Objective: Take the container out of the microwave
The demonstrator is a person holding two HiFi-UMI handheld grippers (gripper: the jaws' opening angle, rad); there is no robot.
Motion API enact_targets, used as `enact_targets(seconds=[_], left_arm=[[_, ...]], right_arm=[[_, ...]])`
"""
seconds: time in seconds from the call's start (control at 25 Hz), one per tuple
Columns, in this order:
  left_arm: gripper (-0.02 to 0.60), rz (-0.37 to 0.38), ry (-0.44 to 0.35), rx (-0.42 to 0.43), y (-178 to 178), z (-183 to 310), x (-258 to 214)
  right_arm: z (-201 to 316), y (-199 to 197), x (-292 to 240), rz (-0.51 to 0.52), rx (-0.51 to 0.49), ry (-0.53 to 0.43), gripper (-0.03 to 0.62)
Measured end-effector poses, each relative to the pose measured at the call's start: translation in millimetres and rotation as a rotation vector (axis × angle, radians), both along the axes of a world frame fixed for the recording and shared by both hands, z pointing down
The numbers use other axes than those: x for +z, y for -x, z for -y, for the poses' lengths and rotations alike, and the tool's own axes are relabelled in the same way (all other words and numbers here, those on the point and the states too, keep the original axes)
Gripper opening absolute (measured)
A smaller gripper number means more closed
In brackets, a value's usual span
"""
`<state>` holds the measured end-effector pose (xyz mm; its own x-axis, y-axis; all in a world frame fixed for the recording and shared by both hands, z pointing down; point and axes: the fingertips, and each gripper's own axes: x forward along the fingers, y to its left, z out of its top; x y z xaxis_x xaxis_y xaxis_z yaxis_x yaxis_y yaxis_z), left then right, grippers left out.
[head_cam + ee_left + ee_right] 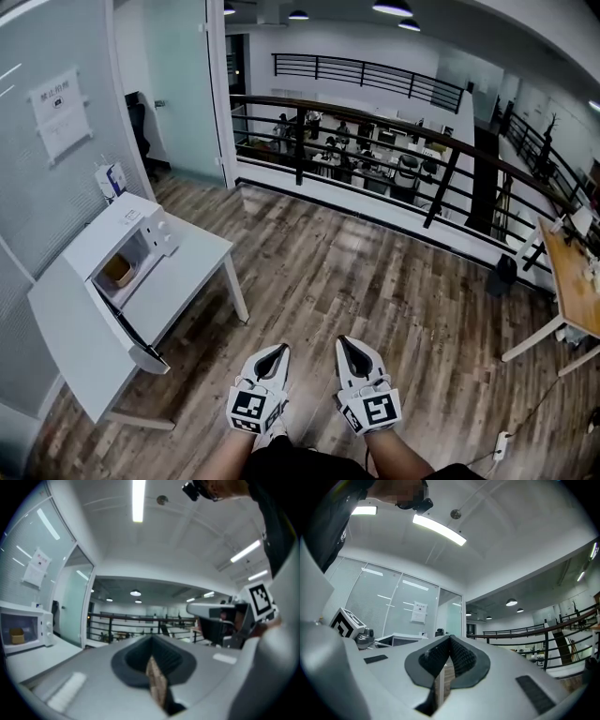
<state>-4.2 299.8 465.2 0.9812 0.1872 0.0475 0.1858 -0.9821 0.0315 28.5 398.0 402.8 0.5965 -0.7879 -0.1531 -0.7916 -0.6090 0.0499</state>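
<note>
The container (118, 271) sits inside the microwave (127, 246), at the middle left of the head view. The microwave stands on a white table (192, 272) and its door (129, 326) is swung open toward the lower left. Both grippers are at the bottom centre of that view, well apart from the microwave. The left gripper (280, 351) has its jaws pressed together with nothing between them. The right gripper (345, 343) also has its jaws together and holds nothing.

Several things could go wrong, in my judgement. The open door stands out from the front of the table, so a gripper coming from the side may knock it. If the jaws are not spread before they enter the cavity, they will push the container deeper. A pinch on only one thin wall may let it tilt and slip.
</note>
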Motion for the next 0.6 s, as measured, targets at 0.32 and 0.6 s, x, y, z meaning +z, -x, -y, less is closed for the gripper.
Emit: enact_targets(seconds=[0.32, 0.6], left_arm=[[0.006, -0.02, 0.01, 0.009, -38.1, 55.9, -6.2], [0.006, -0.02, 0.02, 0.005, -55.4, 101.7, -6.5]], right_arm=[[59.4, -34.7, -1.7, -0.007, -0.021, 0.021, -0.002], [98.8, -50.5, -0.8, -0.019, -0.006, 0.044, -0.002]])
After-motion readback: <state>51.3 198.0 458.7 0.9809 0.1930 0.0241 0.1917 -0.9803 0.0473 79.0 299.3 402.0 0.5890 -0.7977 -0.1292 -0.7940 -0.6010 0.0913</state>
